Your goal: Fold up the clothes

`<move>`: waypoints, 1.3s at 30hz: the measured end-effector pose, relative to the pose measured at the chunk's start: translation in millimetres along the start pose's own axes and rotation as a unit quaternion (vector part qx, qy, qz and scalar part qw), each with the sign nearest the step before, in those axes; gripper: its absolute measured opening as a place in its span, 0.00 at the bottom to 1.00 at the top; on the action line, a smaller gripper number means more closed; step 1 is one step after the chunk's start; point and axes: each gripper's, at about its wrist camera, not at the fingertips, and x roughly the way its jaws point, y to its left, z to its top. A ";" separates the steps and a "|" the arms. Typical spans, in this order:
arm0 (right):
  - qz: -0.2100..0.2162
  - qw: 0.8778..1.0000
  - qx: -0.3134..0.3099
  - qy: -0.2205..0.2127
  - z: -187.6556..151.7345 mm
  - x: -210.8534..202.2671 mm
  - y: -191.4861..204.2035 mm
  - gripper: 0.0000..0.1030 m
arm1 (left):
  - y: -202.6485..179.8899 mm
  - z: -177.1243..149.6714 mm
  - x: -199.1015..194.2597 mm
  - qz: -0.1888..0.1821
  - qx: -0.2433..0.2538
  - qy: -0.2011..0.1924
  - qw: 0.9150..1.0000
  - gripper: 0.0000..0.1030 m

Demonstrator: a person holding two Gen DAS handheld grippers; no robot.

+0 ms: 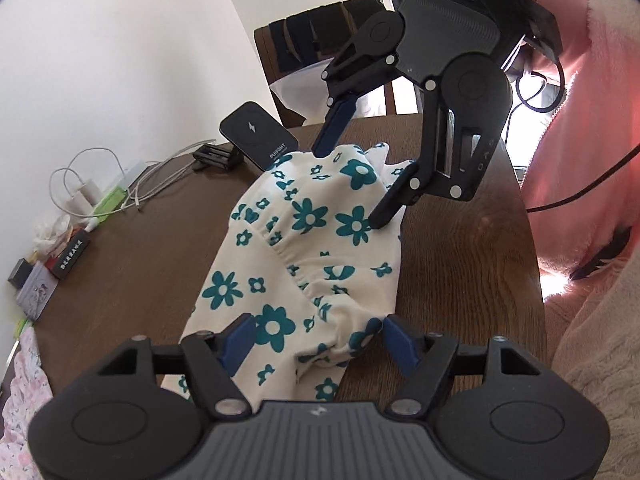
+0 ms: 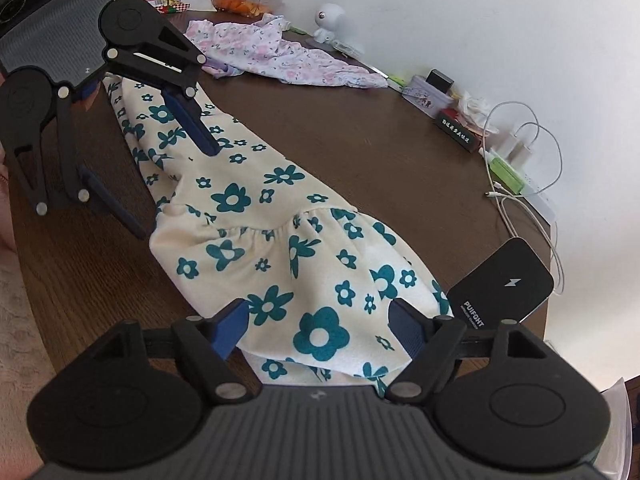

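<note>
**Both grippers open over the dress**

From the left wrist we see our left gripper (image 1: 318,344) at the bottom edge, its blue fingers (image 1: 240,338) spread wide with one end of the dress (image 1: 304,248) bunched between them; whether the pads touch the cloth we cannot tell. Only this view shows the right gripper (image 1: 348,188) from the front: it comes down from above at the far end of the dress, fingers apart, both tips on or just at the fabric. Here too we find a chair (image 1: 296,56) behind the table (image 1: 132,264), the person's pink sleeve (image 1: 580,120) at the right, and a black charger stand (image 1: 258,134) just beyond the dress.

From the right wrist we look the other way. The right gripper (image 2: 320,330) straddles the near end of the dress (image 2: 256,220), fingers well apart, closed on nothing. The left gripper (image 2: 172,192) shows at the upper left, also spread, one tip over the cloth and the other beside its edge. Only this view shows a pink floral garment (image 2: 280,58) crumpled at the far side, a small white figure (image 2: 330,20) by the wall, and white cables (image 2: 520,152) at the right.

The dress is cream with teal flowers, lying in a long strip across the brown table, a gathered seam running across its middle, its ends rumpled
</note>
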 end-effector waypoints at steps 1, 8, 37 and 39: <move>0.004 1.000 0.003 -0.002 -0.5 1.8 -0.7 0.72 | 0.6 1.6 5.6 -0.003 -0.001 0.005 1.000 0.67; 0.020 1.000 0.009 -0.002 1.5 6.1 -8.7 0.18 | 18.4 4.5 26.7 -0.020 -0.058 0.030 0.998 0.35; 0.060 0.995 -0.075 -0.004 54.4 39.3 -8.2 0.62 | -8.0 16.6 -2.7 0.185 0.026 -0.070 0.980 0.08; 0.050 0.995 -0.080 0.010 56.0 48.6 -5.8 0.48 | -9.5 14.7 -6.3 0.185 0.026 -0.078 0.979 0.08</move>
